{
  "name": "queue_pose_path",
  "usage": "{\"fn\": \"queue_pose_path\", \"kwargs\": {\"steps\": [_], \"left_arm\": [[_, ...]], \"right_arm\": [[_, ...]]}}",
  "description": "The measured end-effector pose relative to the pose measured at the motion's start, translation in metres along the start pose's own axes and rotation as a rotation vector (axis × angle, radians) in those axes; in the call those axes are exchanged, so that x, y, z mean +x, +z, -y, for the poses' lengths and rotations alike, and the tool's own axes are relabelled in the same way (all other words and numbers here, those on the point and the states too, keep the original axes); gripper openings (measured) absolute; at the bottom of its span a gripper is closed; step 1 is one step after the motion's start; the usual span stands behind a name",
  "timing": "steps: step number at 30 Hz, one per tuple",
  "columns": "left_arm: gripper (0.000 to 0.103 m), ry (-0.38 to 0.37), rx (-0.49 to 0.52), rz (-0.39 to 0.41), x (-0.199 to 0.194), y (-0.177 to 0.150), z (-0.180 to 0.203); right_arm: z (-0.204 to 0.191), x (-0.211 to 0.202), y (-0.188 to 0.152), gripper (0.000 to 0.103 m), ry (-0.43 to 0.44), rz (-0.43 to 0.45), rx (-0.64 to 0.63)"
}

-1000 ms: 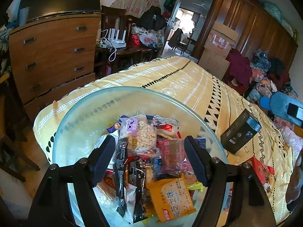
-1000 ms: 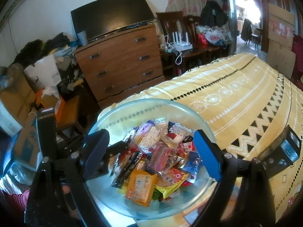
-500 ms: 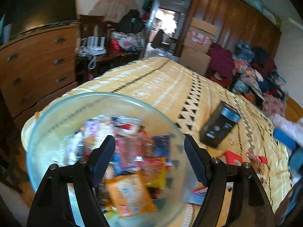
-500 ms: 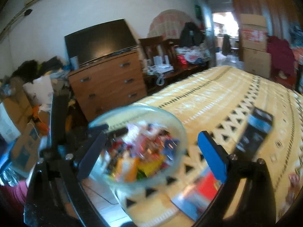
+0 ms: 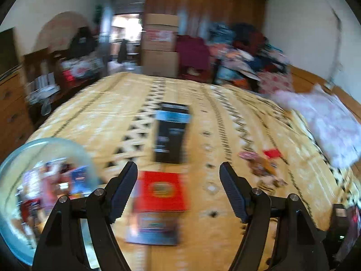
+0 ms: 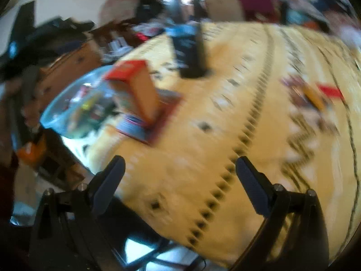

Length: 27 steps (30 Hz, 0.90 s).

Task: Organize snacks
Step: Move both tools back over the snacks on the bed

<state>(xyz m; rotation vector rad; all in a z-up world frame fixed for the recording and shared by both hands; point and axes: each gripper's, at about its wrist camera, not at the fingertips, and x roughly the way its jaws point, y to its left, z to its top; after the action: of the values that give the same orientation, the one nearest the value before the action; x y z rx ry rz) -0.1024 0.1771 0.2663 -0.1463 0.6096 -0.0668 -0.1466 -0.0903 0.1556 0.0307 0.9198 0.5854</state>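
A glass bowl [image 5: 45,140] full of snack packets sits at the bed's near left corner. A red box [image 5: 162,192] lies beyond my left gripper [image 5: 178,189], on a flat dark packet [image 5: 153,230]. Farther back stands a black box [image 5: 171,133]. A few loose snack packets [image 5: 261,164] lie to the right. The left gripper is open and holds nothing. In the blurred right wrist view, my right gripper [image 6: 180,185] hangs wide open over bare bedcover. The bowl [image 6: 56,128], red box [image 6: 135,88], black box [image 6: 189,49] and loose packets [image 6: 311,94] lie beyond it.
The yellow patterned bedcover [image 5: 225,117] spreads across both views. A pink pillow [image 5: 327,122] lies at the right. A wooden dresser [image 5: 11,113] stands left of the bed. Cardboard boxes [image 5: 160,45] and heaped clothes [image 5: 243,52] line the far wall.
Both grippers have swung right, away from above the bowl, which now sits at the left of each view. The right gripper's jaws have widened and it has dropped closer to the bedcover.
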Motion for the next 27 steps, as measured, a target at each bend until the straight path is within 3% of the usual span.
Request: {"fn": "queue_pose_path", "kwargs": {"steps": [7,11,15,18,20,24,27], "left_arm": [[0.077,-0.185,0.14,-0.13,0.068,-0.03,0.112],[0.076,-0.183,0.196,-0.226,0.128,-0.07,0.148],[0.076,-0.159,0.212,-0.324,0.186,-0.112,0.158],[0.076,-0.142,0.203,-0.376,0.217,-0.139,0.154],[0.076,-0.146,0.19,-0.384,0.227,-0.152,0.15],[0.077,-0.163,0.19,-0.368,0.234,-0.17,0.142],[0.085,-0.185,0.197,-0.345,0.234,-0.175,0.143]], "right_arm": [[0.077,-0.02,-0.046,0.099,-0.071,-0.023,0.149],[0.114,-0.027,-0.062,0.098,-0.082,-0.022,0.213],[0.148,-0.03,-0.058,0.098,-0.1,-0.008,0.249],[0.174,-0.026,-0.04,0.098,-0.105,0.011,0.251],[0.194,-0.018,-0.019,0.091,-0.106,0.024,0.238],[0.241,0.013,0.039,0.083,-0.106,0.037,0.237],[0.273,0.048,0.092,0.081,-0.113,0.026,0.2]]}}
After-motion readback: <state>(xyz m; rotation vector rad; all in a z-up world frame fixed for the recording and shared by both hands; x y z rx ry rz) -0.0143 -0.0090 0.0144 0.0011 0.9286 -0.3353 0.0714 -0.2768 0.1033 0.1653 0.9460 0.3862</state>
